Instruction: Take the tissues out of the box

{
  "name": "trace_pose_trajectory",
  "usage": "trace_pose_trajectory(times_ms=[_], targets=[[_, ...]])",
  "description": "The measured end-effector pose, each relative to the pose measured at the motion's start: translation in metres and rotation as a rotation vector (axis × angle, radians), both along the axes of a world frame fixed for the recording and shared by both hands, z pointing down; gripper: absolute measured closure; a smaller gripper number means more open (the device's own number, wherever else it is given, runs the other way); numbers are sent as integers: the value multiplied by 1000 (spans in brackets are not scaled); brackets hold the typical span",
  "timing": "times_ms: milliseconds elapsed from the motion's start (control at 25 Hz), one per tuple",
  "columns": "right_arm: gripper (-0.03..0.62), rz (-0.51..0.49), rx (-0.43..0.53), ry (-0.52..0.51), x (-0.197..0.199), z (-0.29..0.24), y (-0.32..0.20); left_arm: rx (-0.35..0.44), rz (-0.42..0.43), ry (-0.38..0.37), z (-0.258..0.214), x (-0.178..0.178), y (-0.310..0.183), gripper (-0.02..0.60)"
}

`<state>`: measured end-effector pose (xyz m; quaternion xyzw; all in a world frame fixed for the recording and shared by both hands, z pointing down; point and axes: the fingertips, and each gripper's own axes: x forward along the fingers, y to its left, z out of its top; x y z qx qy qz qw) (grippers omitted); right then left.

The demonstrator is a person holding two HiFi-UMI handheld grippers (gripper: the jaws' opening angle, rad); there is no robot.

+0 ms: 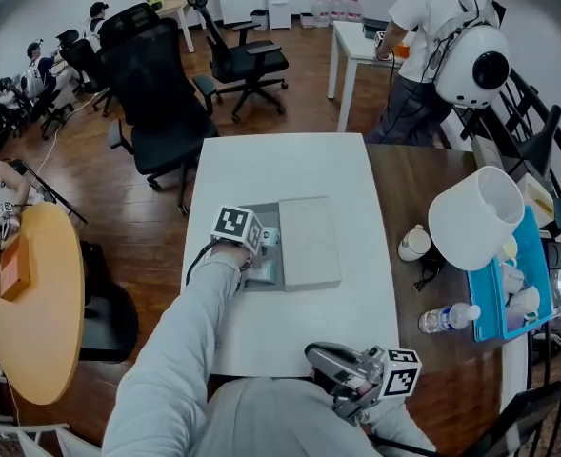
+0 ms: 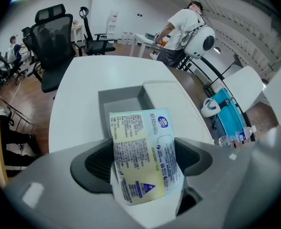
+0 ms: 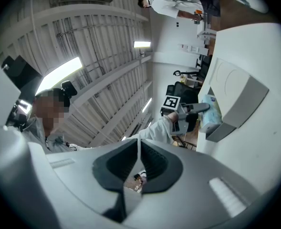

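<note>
A grey box (image 1: 263,213) with a white lid (image 1: 309,242) lies on the white table (image 1: 290,169). My left gripper (image 1: 264,253) is at the box's open left part. A pale yellow and blue tissue pack (image 2: 145,156) stands between its jaws, touching both pads (image 2: 99,162), with the empty grey box interior (image 2: 122,107) beyond it. From the right gripper view the pack (image 3: 210,112) sits at the box's edge (image 3: 235,109). My right gripper (image 1: 316,356) hovers at the table's near edge, jaws shut (image 3: 139,149) on nothing.
A brown table (image 1: 409,184) adjoins on the right with a white lampshade (image 1: 475,215), a cup (image 1: 414,244), a water bottle (image 1: 449,318) and a blue tray (image 1: 494,303). Black office chairs (image 1: 156,93) stand beyond the table. A person (image 1: 432,36) stands at the back right. A round wooden table (image 1: 32,303) is at the left.
</note>
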<state>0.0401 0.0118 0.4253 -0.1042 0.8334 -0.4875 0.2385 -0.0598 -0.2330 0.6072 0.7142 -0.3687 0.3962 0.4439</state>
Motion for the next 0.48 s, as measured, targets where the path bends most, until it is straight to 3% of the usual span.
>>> trace_pose_trajectory(times_ms=[120,240,360,480], targets=[[588,-8,4,1,-5,-1,1,35,71,29,-29,-2,0,179],[588,-18,13,7,-8,-2,2,123,189,30,-73,-6,9,179],[588,-13,13,6,-9,-3,2,200,380,-19,-112,-11,44,179],[588,-9,16,12,-10,-2,3,239,640,-52,-124,-10,102,178]])
